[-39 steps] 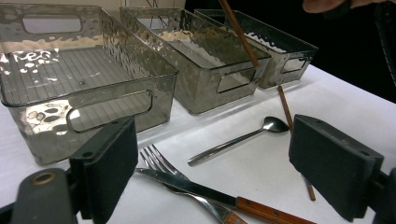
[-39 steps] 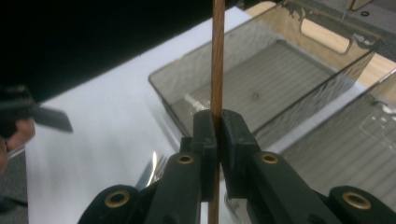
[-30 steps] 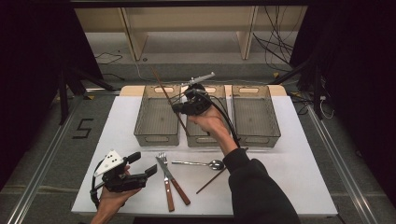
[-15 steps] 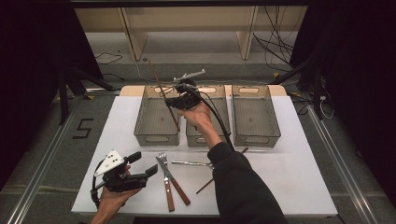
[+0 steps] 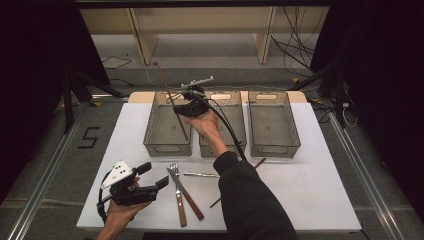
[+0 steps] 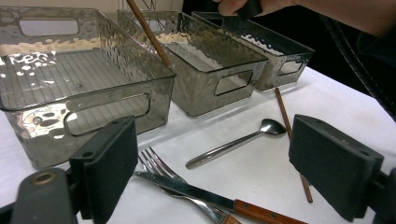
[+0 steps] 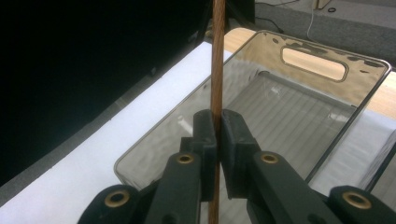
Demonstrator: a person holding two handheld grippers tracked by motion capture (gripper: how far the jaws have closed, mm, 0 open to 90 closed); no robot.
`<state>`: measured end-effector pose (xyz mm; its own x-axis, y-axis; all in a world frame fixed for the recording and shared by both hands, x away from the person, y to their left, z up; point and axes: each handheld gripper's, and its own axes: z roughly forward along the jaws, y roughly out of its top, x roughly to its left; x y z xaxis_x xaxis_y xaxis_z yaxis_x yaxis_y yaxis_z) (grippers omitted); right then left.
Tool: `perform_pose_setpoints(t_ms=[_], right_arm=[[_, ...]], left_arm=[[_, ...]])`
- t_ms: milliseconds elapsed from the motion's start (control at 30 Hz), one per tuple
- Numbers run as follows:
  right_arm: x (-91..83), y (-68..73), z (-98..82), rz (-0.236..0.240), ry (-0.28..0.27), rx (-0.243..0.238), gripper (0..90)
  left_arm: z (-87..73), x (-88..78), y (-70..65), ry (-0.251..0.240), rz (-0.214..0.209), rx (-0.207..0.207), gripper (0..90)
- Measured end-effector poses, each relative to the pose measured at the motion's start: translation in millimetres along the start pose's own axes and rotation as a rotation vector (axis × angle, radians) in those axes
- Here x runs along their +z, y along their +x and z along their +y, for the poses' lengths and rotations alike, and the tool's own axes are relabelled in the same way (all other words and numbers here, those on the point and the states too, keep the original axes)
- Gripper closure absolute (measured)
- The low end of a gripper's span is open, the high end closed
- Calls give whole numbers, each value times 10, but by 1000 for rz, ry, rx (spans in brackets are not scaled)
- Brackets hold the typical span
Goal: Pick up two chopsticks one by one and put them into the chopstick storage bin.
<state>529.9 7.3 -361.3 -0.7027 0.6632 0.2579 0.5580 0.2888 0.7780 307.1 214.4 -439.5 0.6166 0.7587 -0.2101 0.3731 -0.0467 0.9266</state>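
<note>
My right gripper (image 5: 180, 109) hangs over the left grey bin (image 5: 156, 142), shut on a brown chopstick (image 5: 162, 80) that slants down into that bin. In the right gripper view the jaws (image 7: 218, 126) pinch the chopstick (image 7: 216, 70) upright above the bin (image 7: 327, 140). My left gripper (image 5: 156, 176) rests near the table's front left, open and holding nothing. Between its jaws (image 6: 215, 140) I see a spoon (image 6: 233, 142), a fork (image 6: 156, 161), a wooden-handled knife (image 6: 196, 191) and a second chopstick (image 6: 289, 135) lying on the white table.
Three grey bins stand in a row: the left one, a middle bin (image 5: 235, 137) and a right bin (image 5: 272, 122). The fork and knife (image 5: 187, 200) lie front centre, the spoon (image 5: 202, 175) beside them. The right forearm partly covers the second chopstick (image 5: 259, 163).
The right hand has carried the chopstick leftward, from above the middle bin to above the left bin, and slightly lower. The left gripper has stayed put.
</note>
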Motion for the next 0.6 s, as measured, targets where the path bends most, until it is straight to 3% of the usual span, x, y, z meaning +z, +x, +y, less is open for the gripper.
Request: perform_pose_setpoints(t_ms=[333, 600], right_arm=[[128, -4, -60, -19, 7, 8, 857], [242, -20, -141, -31, 45, 27, 855]], left_arm=[[3, -7, 0, -5, 0, -4, 151], [2, -11, 4, -7, 0, -3, 151]])
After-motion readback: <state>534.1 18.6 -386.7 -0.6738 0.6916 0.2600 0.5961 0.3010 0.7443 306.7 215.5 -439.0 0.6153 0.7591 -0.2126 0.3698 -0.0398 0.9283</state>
